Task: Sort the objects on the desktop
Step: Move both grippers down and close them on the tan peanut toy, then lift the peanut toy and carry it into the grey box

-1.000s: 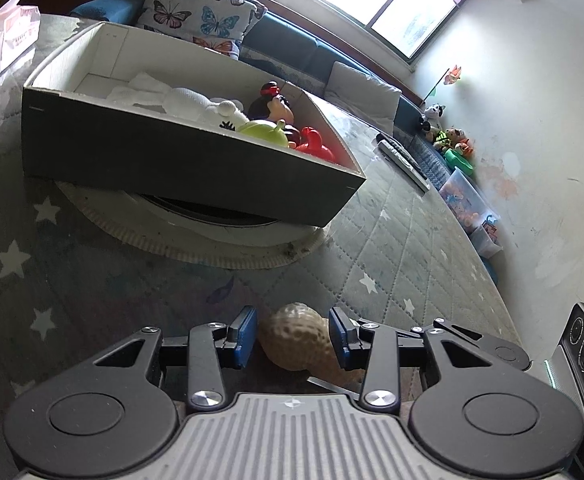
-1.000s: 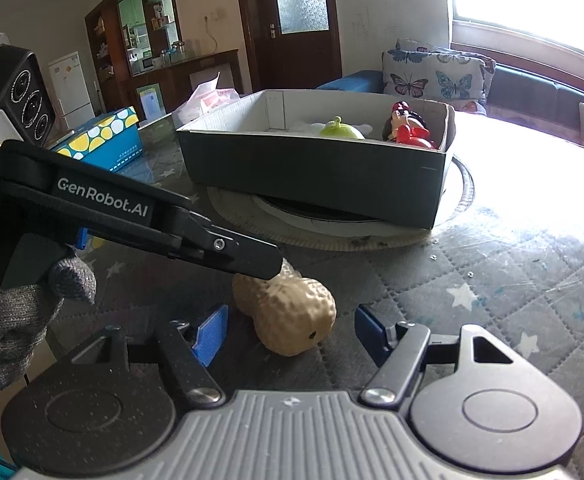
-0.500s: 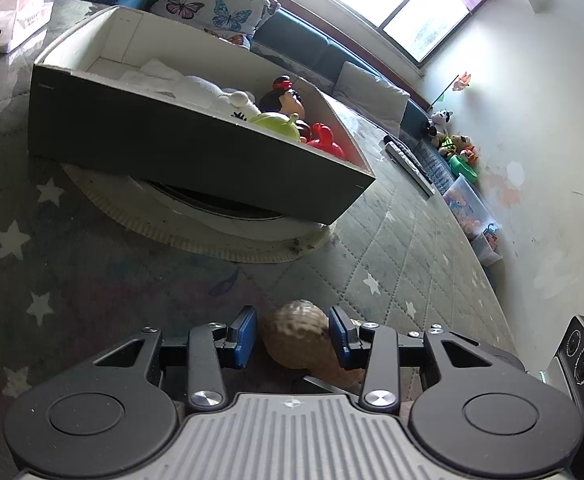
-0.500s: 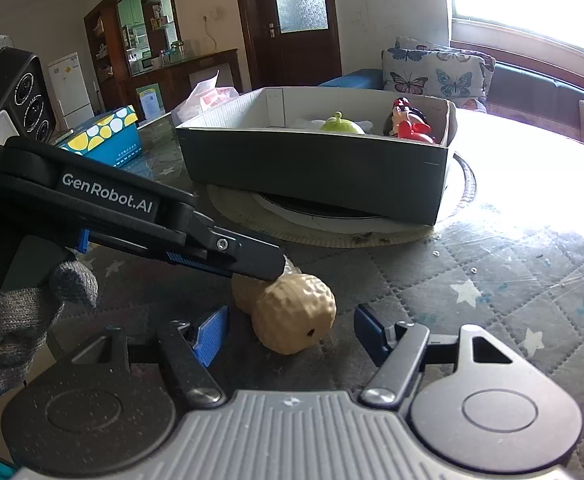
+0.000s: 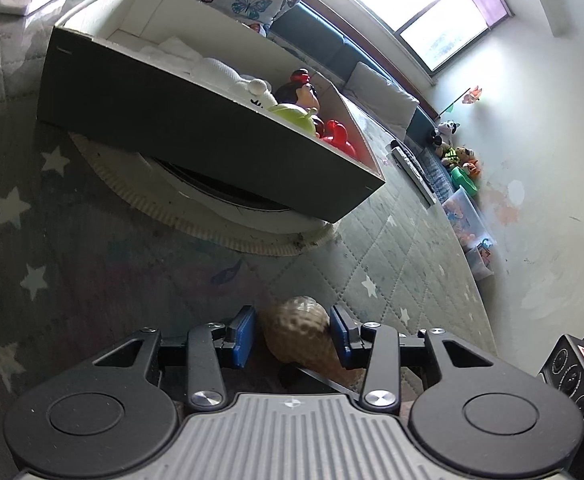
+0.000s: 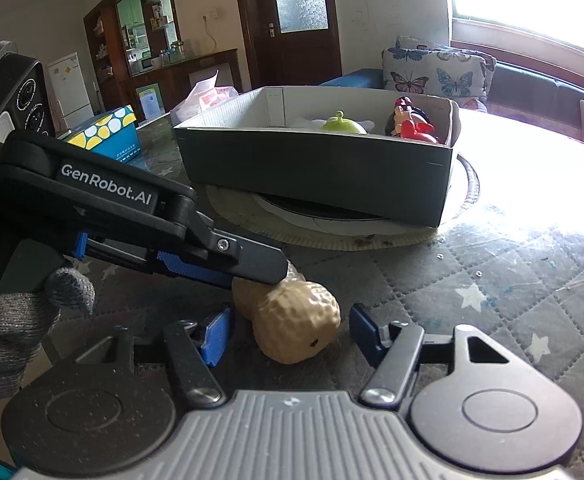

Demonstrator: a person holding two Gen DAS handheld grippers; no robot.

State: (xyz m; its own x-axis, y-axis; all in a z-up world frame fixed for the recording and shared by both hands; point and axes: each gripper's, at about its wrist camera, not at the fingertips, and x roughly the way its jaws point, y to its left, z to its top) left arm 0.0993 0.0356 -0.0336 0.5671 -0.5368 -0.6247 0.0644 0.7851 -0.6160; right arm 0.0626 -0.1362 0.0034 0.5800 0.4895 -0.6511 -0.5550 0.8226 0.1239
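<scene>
Your left tongs [image 5: 292, 334] grip the peanut toy [image 6: 292, 322]. Its long axis points into your open right tongs [image 6: 289, 332], well short of the box [image 6: 332, 172].

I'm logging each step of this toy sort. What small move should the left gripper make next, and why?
Probably lift and carry toward the box. The left gripper appears shut on the peanut toy, which is off the table; the right gripper is open around it.

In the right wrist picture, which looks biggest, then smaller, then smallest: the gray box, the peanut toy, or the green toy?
1. gray box
2. peanut toy, though it is nearest the camera
3. green toy, farther away inside the box
</scene>
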